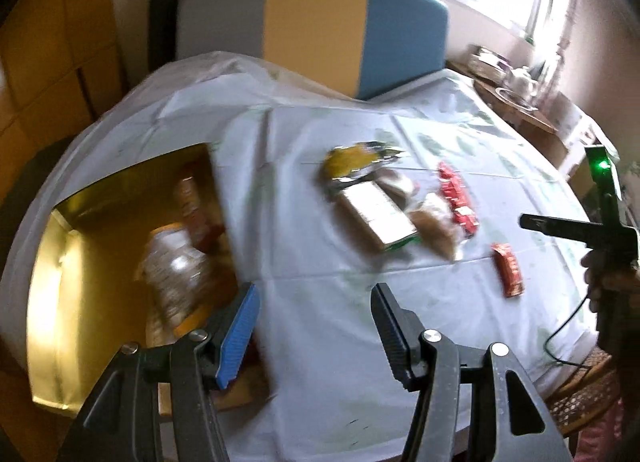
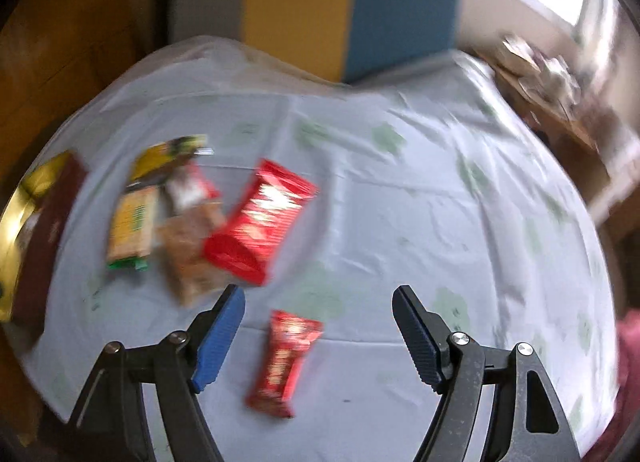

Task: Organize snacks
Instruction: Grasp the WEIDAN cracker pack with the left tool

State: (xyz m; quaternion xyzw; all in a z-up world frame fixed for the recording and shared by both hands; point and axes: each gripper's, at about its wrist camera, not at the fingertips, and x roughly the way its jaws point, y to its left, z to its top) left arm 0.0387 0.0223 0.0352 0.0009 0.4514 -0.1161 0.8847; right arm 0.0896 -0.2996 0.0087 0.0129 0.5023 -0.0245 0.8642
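Note:
A gold-lined box (image 1: 100, 221) stands open at the table's left, with a clear jar (image 1: 176, 266) and another container inside. My left gripper (image 1: 314, 290) hangs open and empty over the cloth beside the box's right edge. Loose snacks lie mid-table: a yellow bag (image 1: 352, 159), a cream and green carton (image 1: 376, 213), a tan biscuit pack (image 1: 436, 225), a large red pack (image 2: 260, 221) and a small red bar (image 2: 286, 362). My right gripper (image 2: 319, 294) is open above the small red bar, which lies flat on the cloth between the fingers' line, untouched.
A white tablecloth with green prints (image 2: 400, 201) covers the round table. A chair with a grey, yellow and blue back (image 1: 312, 21) stands at the far side. A wooden side table with crockery (image 1: 516, 93) is at the right. A hand (image 1: 604, 274) holds the right tool.

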